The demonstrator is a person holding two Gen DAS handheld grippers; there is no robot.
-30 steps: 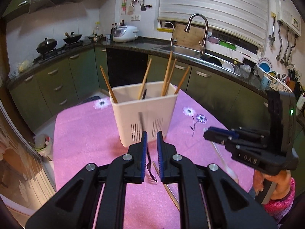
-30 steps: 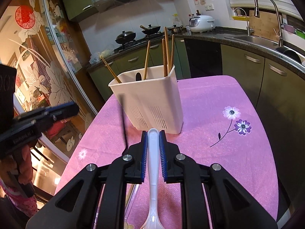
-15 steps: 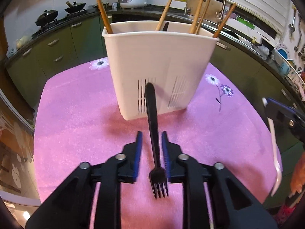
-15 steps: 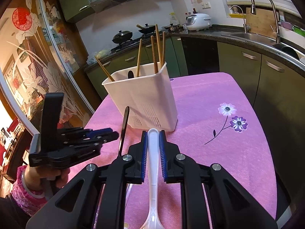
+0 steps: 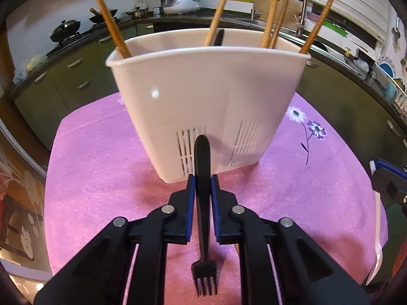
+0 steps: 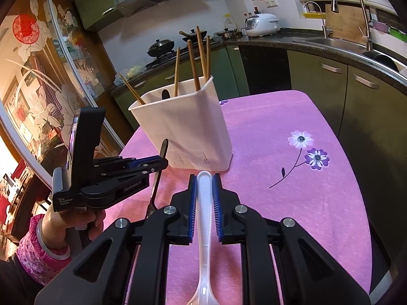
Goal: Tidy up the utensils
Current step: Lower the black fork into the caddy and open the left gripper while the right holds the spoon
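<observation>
A white utensil holder (image 5: 208, 101) stands on the pink tablecloth (image 5: 101, 190) and holds several wooden chopsticks (image 5: 109, 17) and a dark handle. My left gripper (image 5: 202, 180) is shut on a black fork (image 5: 203, 203), handle forward and close to the holder's lower wall, tines toward the camera. In the right wrist view the holder (image 6: 185, 129) is ahead to the left. My right gripper (image 6: 203, 180) is shut on a white plastic spoon (image 6: 204, 228), handle forward, bowl toward the camera. The left gripper (image 6: 162, 164) with the fork (image 6: 159, 172) is left of it.
The table's right edge (image 6: 356, 165) borders green cabinets (image 6: 368, 101). A sink with a tap (image 6: 361, 7) and a stove with pans (image 6: 162, 45) line the far counter. A glass door (image 6: 38, 89) stands to the left. Flower prints (image 6: 307, 147) mark the cloth.
My left gripper has moved closer to the holder and tilted, bringing the fork handle near its lower wall. The right gripper holds the spoon nearly still, slightly farther from the holder.
</observation>
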